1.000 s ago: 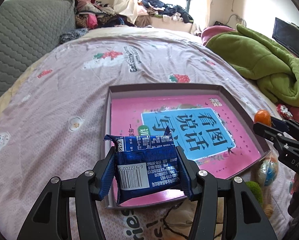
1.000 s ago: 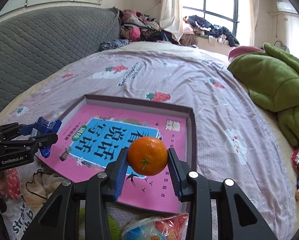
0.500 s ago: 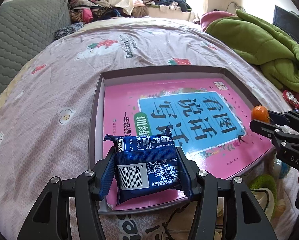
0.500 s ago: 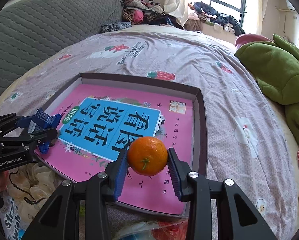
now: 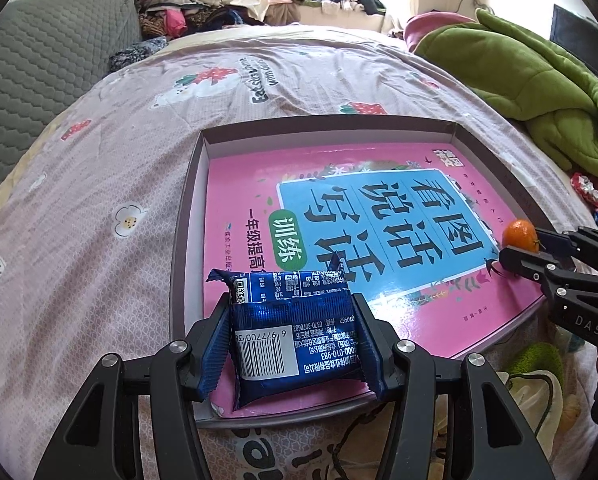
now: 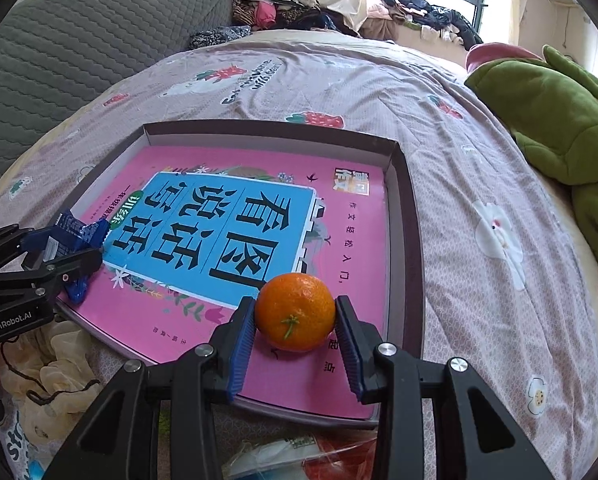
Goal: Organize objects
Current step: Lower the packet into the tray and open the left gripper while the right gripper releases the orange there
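A bed [image 5: 147, 148] in a pink printed cover is seen, a shallow grey tray [image 6: 409, 248] lying on it. The tray is nearly filled by a pink book [image 6: 227, 232]. A blue snack packet [image 5: 295, 340] is clamped in the left gripper [image 5: 295, 344] over the tray's near left corner. A mandarin [image 6: 295, 312] is gripped by the right gripper [image 6: 295, 336] above the book's near right corner. Contact between either item and the book cannot be made out.
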`<control>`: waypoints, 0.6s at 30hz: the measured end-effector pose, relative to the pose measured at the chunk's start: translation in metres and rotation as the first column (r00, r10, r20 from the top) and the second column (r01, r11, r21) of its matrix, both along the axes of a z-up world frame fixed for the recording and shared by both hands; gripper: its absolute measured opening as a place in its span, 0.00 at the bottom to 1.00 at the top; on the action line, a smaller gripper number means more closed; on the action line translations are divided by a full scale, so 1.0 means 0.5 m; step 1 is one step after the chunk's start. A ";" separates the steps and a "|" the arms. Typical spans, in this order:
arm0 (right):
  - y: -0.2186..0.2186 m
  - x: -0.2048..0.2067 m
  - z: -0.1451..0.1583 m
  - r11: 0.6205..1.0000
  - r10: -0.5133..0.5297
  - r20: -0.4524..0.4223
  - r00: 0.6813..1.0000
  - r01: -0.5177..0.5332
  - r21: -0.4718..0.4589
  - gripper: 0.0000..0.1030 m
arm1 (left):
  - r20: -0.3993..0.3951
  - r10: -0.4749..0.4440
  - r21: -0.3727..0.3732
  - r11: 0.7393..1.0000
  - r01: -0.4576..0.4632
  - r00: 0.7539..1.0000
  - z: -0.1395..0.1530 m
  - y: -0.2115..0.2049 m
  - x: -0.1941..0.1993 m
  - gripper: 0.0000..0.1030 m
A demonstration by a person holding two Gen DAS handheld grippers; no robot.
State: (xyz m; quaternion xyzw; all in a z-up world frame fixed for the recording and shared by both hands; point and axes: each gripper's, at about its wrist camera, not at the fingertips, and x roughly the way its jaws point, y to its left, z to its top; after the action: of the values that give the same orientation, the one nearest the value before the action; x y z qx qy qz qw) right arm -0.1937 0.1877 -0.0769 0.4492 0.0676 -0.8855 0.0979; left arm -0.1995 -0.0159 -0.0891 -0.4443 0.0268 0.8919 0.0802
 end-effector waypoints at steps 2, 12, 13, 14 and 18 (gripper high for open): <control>-0.003 0.001 0.001 1.000 0.001 -0.008 1.000 0.000 0.020 0.39 | 0.000 0.002 -0.001 1.000 -0.002 1.000 0.001 0.000 0.001 0.57; -0.005 0.004 0.015 0.999 -0.004 -0.038 0.999 0.006 0.045 0.48 | 0.004 0.009 -0.007 1.000 -0.009 1.000 0.006 -0.003 -0.001 0.57; -0.003 0.004 0.017 0.999 -0.007 -0.039 0.999 0.008 0.042 0.48 | 0.004 0.011 -0.003 1.000 -0.011 1.000 0.007 -0.003 -0.001 0.57; -0.004 0.003 0.018 0.999 -0.007 -0.039 0.999 0.009 0.042 0.48 | 0.005 0.013 -0.001 1.000 -0.013 1.000 0.009 -0.004 0.000 0.57; -0.005 0.007 0.026 0.999 -0.004 -0.043 0.999 0.006 0.038 0.51 | -0.003 0.012 0.012 1.000 -0.012 1.000 0.024 -0.005 0.004 0.57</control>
State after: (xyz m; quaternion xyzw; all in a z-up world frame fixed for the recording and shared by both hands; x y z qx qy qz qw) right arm -0.1901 0.1850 -0.0639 0.4319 0.0856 -0.8938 0.0856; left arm -0.1974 -0.0185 -0.0772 -0.4428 0.0189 0.8931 0.0775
